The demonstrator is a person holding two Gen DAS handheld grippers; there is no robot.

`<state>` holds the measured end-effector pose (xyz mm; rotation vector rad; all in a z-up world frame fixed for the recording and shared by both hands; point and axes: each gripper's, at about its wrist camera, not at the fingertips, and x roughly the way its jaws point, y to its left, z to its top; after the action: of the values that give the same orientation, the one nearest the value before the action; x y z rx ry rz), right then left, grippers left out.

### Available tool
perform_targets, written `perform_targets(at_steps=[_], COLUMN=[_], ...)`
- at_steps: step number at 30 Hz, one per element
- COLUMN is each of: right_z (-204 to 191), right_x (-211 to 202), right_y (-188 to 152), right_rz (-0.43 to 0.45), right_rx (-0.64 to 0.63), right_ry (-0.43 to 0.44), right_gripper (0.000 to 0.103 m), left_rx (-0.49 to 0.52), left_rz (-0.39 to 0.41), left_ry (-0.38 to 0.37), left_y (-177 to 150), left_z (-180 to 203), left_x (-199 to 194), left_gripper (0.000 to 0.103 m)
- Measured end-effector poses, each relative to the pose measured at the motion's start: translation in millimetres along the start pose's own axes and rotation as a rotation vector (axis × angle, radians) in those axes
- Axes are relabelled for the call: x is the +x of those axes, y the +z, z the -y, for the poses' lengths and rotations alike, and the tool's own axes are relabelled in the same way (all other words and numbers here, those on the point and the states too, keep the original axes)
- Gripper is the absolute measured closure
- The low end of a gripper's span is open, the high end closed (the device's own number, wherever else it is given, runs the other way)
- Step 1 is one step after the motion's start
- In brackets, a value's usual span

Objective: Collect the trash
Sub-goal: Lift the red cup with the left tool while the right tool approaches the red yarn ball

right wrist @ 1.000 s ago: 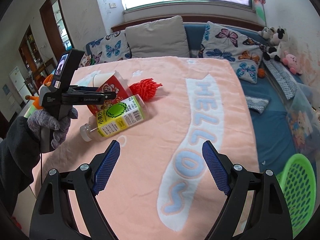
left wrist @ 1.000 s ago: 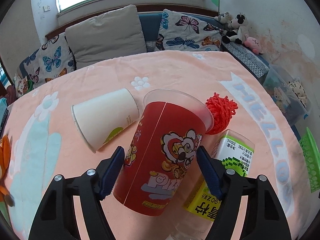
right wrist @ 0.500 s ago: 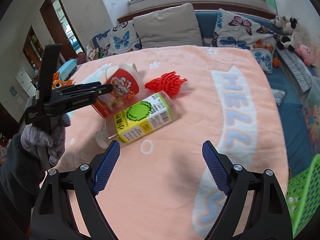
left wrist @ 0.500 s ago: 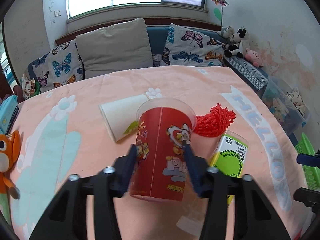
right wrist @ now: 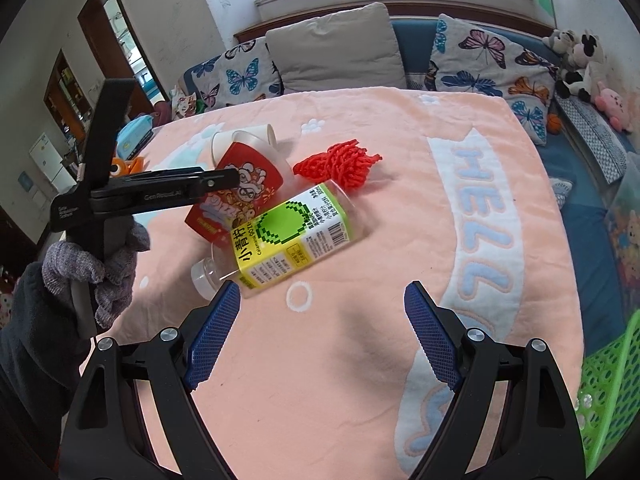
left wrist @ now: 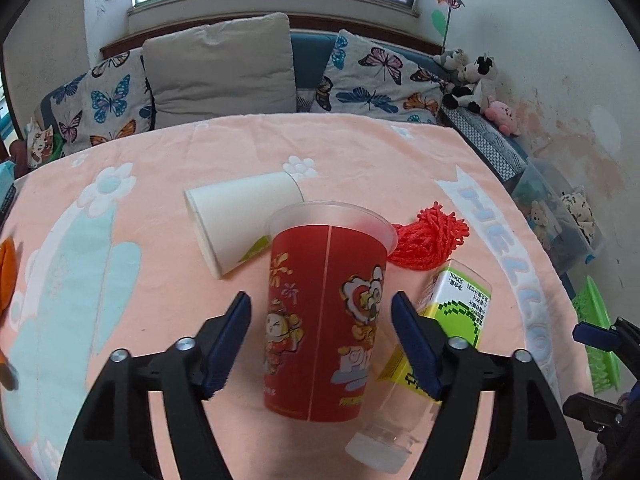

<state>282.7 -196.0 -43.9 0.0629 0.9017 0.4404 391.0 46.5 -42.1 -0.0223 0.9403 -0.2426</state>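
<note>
1. L gripper (left wrist: 320, 344): jaws opening, blue pads stand off both sides of the red cup (left wrist: 326, 312). Cup sits between them w/ a gap each side, no pad pressing on it.
2. Red cup: cartoon print, clear rim at far end. It leans over the other trash on the pink blanket (left wrist: 360, 152); can't tell what its lower end rests on.
3. From R wrist cam the same L gripper (right wrist: 224, 178) comes in side-on from the left. A gloved hand (right wrist: 96, 276) holds its grip, dark sleeve below. Red cup (right wrist: 240, 196) shows just behind its tips.
4. R gripper (right wrist: 322, 332): jaws wide, nothing between the pads, only bare blanket (right wrist: 400, 128) under them. It hovers just near side of the bottle (right wrist: 288, 236), not touching.
5. Bottle: clear plastic, yellow-green label, lying on its side, cap end toward the cams. In L view the bottle (left wrist: 452, 320) lies just right of the red cup, partly behind the R-side pad.
6. White paper cup (left wrist: 240, 220): on its side, mouth to the left, behind-left of the red cup, seems to touch it.
7. Red yarn bundle (left wrist: 428, 240): on the blanket right of the cup's rim, just beyond the bottle's base.
8. Green basket (right wrist: 608, 392): mesh, at bottom-right edge off the blanket, well apart from the trash pile. Also seen at right edge in L view (left wrist: 592, 312).
9. Backdrop: sofa w/ a grey cushion (left wrist: 224, 68) and butterfly pillows (left wrist: 376, 80), plush toys (left wrist: 472, 80) at the right end.
</note>
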Motion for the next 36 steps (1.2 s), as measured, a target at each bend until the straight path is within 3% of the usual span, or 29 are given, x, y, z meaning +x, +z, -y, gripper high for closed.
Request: perform_targets(at_steps=[3,8,10,11,13,16,20,32,36], right_z=[3,9,10,10,9,10,7,-51,-50], right_x=[3,9,12,13,15,15,16,34,39], right_y=[0,2,3,4,7,11,15,9,13], right_rz=[-0.004,-0.015,-0.016,-0.016,-0.014,-0.005,-0.001,-0.026,-0.024], right_rx=[0.003,0.010,0.008,0.007,0.003,-0.002,-0.003,-0.218,-0.209], right_ry=[0.006,0.013,0.014,0.015,0.013,0.015,0.027,0.006,-0.004], right_gripper=[0.019,0.019,0.019,0.019,0.019,0.019,0.019,0.019,0.019], left_rx=[0.000,-0.018,-0.029,-0.027,-0.011,0.020,-0.013,-0.096,-0.125], left_rz=[-0.024,-0.061,-0.053,-0.045,-0.029,0.009,0.054,0.153,0.178], left_ry=[0.005,0.033,0.030,0.022,0.040,0.074,0.059,0.078,0.078], left_y=[5,9,8,8,7,3,1,-23,-35], left_z=[3,3,1,1,4,7,-1,-36,-46], left_x=[12,32,34,34,31,22,-3,-72,-90], left_gripper=[0.024,0.023,0.026,0.033,0.033,0.034,0.034,0.034,0.034])
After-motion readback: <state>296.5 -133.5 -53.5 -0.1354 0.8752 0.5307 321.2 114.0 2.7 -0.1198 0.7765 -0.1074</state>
